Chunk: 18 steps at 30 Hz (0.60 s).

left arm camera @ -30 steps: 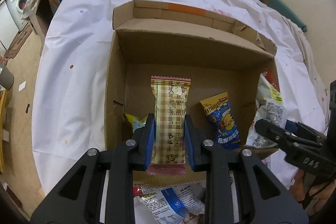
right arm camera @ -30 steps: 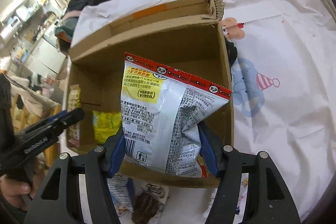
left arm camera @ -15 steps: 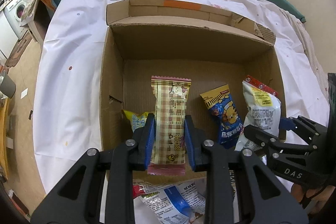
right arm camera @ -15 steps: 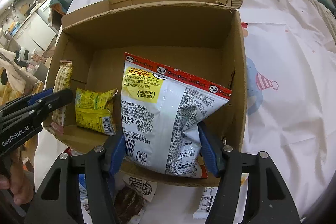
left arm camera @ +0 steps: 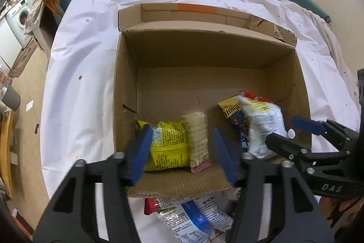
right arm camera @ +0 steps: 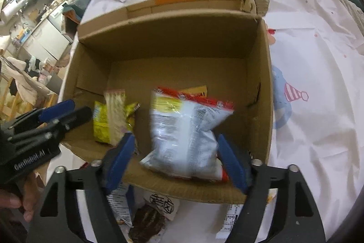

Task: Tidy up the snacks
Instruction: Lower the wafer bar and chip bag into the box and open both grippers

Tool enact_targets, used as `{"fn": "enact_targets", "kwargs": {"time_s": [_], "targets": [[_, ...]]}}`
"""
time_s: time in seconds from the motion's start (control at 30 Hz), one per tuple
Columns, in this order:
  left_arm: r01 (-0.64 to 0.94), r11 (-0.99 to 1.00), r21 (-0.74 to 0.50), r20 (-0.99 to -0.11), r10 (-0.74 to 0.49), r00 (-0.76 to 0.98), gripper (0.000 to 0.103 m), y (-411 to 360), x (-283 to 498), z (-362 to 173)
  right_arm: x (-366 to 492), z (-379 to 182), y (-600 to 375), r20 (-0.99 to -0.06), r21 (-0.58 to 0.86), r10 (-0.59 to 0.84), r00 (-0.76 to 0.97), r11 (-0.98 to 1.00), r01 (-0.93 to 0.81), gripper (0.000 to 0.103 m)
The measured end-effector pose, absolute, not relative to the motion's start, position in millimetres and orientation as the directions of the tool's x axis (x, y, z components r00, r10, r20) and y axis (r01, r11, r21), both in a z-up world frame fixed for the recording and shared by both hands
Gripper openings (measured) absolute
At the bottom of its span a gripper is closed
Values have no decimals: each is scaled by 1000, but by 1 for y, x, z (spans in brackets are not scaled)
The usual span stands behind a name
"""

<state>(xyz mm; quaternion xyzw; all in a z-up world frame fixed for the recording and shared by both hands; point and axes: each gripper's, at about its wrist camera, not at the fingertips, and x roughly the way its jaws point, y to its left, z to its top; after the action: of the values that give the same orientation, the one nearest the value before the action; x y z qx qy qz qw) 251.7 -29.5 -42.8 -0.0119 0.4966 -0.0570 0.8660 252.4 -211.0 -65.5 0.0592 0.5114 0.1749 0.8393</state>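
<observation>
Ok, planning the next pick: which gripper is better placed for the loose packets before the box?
Probably left: the left gripper is open, and the blue-white packet lies centred just beneath it.

From above, the cardboard box (left arm camera: pixel 127 92) stands open, and the far half of its floor, in the upper middle of the left wrist view, lies bare. The near half is crowded: a yellow packet (left arm camera: pixel 169 145) with a pale plaid bar (left arm camera: pixel 198 133) lying partly over it toward lower left, a white-and-red bag (left arm camera: pixel 264 122) over a blue-and-yellow packet (left arm camera: pixel 229 107) toward lower right. Only a thin strip of floor shows between the two heaps. Four upright walls bar any sideways entry. Below the near wall, at the bottom of the frame, loose snack wrappers (left arm camera: pixel 191 215) clutter the white sheet (left arm camera: pixel 75 65). The sheet on both sides of the box is bare.
</observation>
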Motion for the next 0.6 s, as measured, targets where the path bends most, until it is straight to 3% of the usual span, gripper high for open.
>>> {"fn": "enact_targets", "kwargs": {"time_s": [0.07, 0.13, 0.6], "targets": [[88, 994, -70, -852, -106, 513, 80, -30, 250, -40, 252, -63, -212, -830, 285, 360, 426, 931, -230, 91], [80, 995, -52, -843, -86, 532, 86, -30, 247, -37, 253, -63, -214, -831, 282, 354, 428, 933, -225, 91], [59, 998, -35, -807, -63, 587, 86, -20, 239, -27, 250, -53, -226, -815, 292, 347, 464, 938, -188, 91]]}}
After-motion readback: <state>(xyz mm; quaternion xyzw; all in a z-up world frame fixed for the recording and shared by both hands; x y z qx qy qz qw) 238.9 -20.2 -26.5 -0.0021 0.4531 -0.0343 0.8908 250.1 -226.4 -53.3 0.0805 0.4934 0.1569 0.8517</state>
